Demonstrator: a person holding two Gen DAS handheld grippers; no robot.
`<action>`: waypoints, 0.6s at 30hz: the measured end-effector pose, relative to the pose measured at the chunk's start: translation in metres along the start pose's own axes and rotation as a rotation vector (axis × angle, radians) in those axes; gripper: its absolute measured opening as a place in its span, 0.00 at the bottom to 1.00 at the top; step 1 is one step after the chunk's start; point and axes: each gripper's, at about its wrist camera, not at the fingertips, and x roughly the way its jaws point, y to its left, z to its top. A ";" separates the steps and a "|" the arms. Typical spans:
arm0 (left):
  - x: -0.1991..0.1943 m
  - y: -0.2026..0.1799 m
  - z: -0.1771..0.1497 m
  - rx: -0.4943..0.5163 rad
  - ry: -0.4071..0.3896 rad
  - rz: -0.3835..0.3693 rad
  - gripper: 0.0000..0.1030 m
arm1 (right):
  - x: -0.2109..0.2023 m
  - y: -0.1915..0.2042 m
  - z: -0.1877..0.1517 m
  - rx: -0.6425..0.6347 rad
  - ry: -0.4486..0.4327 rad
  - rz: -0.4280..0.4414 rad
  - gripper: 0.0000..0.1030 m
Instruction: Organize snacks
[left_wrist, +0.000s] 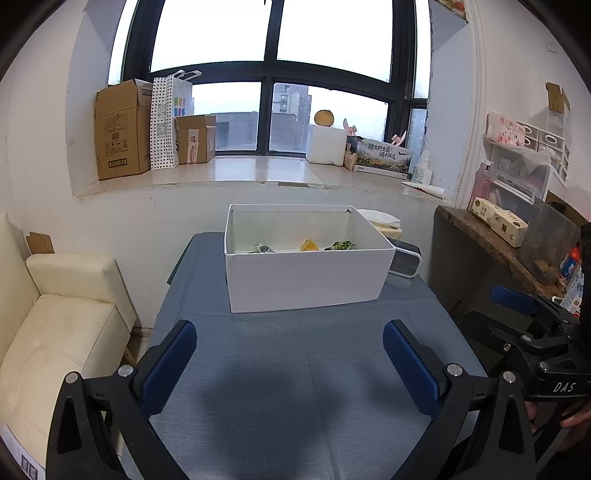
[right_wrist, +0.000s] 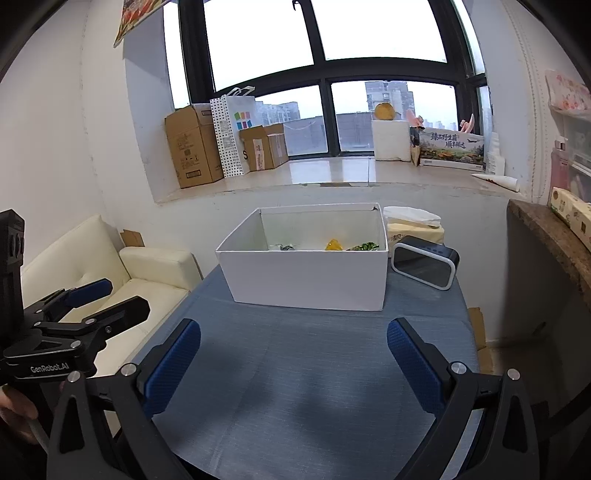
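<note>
- A white cardboard box with an open top (left_wrist: 306, 277) sits on a table with a blue-grey cloth (left_wrist: 295, 369), near the far end of the table.
- Inside the box, low by the near wall, lie three snack packs: a silver and green one (left_wrist: 263, 249) on the left, a yellow one (left_wrist: 309, 244) in the middle, and a green one (left_wrist: 340, 245) on the right. Only their tops peek over the wall.
- The left gripper (left_wrist: 290, 363) hangs over the bare cloth, on the near side of the box. Its two blue padded fingers (left_wrist: 168, 363) are wide apart and hold nothing.
- The right gripper (right_wrist: 293, 363) hangs over the cloth too, a bit to the right of the left one. Its blue fingers (right_wrist: 173, 363) are also wide apart with nothing between them.
- Each camera sees the other gripper at the edge of its picture, with a bit of a person's hand (right_wrist: 14, 410) on the handle.
- A black box-shaped speaker with a white rim (right_wrist: 424, 266) lies on the table just right of the white box.
- A pack of tissues (right_wrist: 413, 225) sits behind the speaker, beside the far right corner of the box.
- A cream leather sofa (left_wrist: 55, 332) stands left of the table.
- Brown cardboard boxes (left_wrist: 120, 129) and a spotted paper bag (left_wrist: 162, 122) stand on the stone window sill (left_wrist: 258, 171) behind.
</note>
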 end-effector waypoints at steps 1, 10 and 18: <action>0.000 0.000 0.000 0.001 0.000 0.000 1.00 | 0.000 0.000 0.000 0.001 -0.001 -0.001 1.00; 0.000 -0.001 0.000 0.001 0.002 0.001 1.00 | -0.001 0.000 0.000 0.002 -0.002 -0.002 1.00; 0.000 0.000 0.000 0.003 0.007 -0.005 1.00 | 0.001 0.000 0.000 0.001 0.001 0.001 1.00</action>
